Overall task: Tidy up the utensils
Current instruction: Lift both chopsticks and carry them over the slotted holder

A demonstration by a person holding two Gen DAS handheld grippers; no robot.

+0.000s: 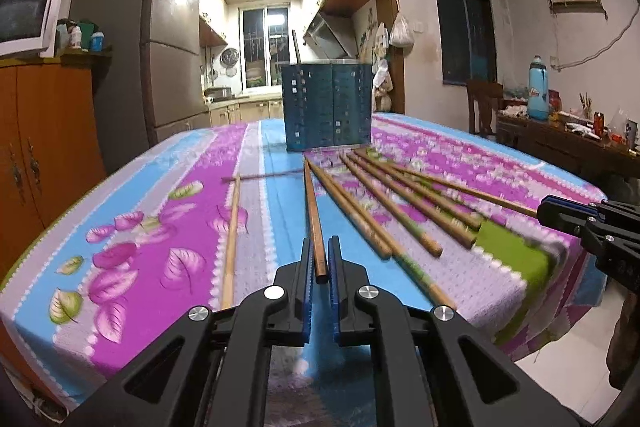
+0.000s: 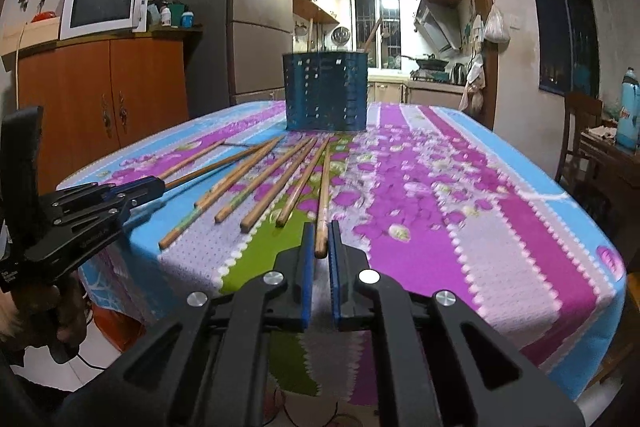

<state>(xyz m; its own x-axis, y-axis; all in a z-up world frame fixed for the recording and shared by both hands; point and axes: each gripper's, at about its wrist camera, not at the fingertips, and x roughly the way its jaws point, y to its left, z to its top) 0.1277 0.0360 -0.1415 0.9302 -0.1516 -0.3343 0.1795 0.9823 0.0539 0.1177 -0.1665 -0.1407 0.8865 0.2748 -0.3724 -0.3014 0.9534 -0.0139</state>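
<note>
with one chopstick [image 1: 314, 223] clenched by the left gripper [image 1: 319, 267] and another [image 2: 323, 203] by the right gripper [image 2: 319, 247], both likely aim at the blue holder [image 1: 326, 107] across the bench [image 1: 160, 227].

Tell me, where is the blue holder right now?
The blue holder stands upright at the table's far side, just beyond the chopsticks' tips.
</note>
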